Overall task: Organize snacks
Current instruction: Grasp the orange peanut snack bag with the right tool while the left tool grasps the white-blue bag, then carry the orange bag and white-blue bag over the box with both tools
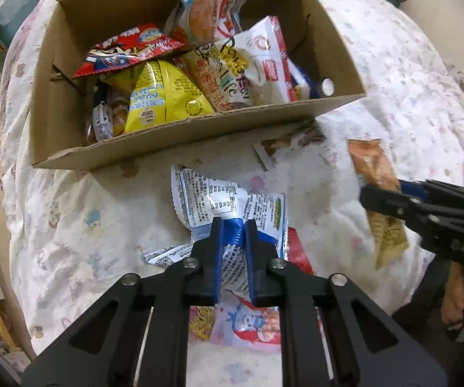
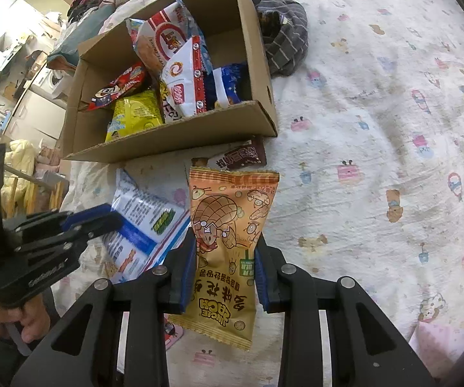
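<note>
I saw the bed cover (image 2: 377, 135) was off-white, printed all over with small pastel cartoon figures in pink, blue and tan. The cardboard box (image 1: 180, 142) was plain brown. Inside it I made out a bright yellow packet (image 1: 164, 96) with blue lettering, a red packet (image 1: 128, 51) with cartoon faces, and a white packet (image 1: 264, 61) with red trim and an orange swirl. My left hand-held gripper (image 1: 234, 235) was black with blue pads, and it sat on a white and blue packet (image 1: 228, 200) covered in fine print. The right hand-held gripper (image 2: 225, 258), black and blue too, framed an orange peanut packet (image 2: 228, 242) with cartoon nuts. A grey cloth (image 2: 283, 38) with pale stripes lay by the box.
</note>
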The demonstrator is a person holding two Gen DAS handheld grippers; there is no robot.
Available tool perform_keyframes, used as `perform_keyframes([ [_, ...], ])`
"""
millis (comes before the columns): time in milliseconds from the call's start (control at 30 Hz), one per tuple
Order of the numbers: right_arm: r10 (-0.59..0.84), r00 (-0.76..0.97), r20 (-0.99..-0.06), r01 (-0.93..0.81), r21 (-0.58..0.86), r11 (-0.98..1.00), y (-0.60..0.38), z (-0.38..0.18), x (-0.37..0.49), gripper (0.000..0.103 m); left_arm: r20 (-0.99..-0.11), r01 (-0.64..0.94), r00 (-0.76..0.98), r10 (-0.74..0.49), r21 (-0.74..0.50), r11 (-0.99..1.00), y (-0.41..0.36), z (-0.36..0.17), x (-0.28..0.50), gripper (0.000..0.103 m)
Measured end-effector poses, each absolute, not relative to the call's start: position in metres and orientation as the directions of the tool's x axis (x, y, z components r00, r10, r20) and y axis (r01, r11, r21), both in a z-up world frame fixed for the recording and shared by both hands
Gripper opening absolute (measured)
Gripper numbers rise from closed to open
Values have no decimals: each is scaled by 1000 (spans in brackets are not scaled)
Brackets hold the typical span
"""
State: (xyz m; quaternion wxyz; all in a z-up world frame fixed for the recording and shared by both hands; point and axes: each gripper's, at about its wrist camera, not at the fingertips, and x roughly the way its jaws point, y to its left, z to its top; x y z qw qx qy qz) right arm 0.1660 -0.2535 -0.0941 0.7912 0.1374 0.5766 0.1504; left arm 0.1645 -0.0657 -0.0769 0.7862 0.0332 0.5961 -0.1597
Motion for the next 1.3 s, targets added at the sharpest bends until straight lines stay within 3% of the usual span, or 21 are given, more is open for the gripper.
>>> perform_keyframes([
  [300, 408, 301, -862, -102, 397, 912, -243, -87, 168, 33, -909, 236, 357, -215, -135, 962, -31, -37, 154, 9],
  [700, 452, 348, -821, -139, 431, 891, -239, -66, 157, 33, -866, 128, 452, -216, -177, 976, -3, -21, 138, 9],
  [1100, 551, 486, -679, -186, 535, 824, -258, -13, 161, 33, -772, 92, 599, -212, -197, 976, 18, 61, 162, 3],
  [1300, 553, 529, -643, -182, 551, 815, -263, 8, 185, 33, -750, 95, 628, -210, -194, 976, 21, 77, 192, 2],
])
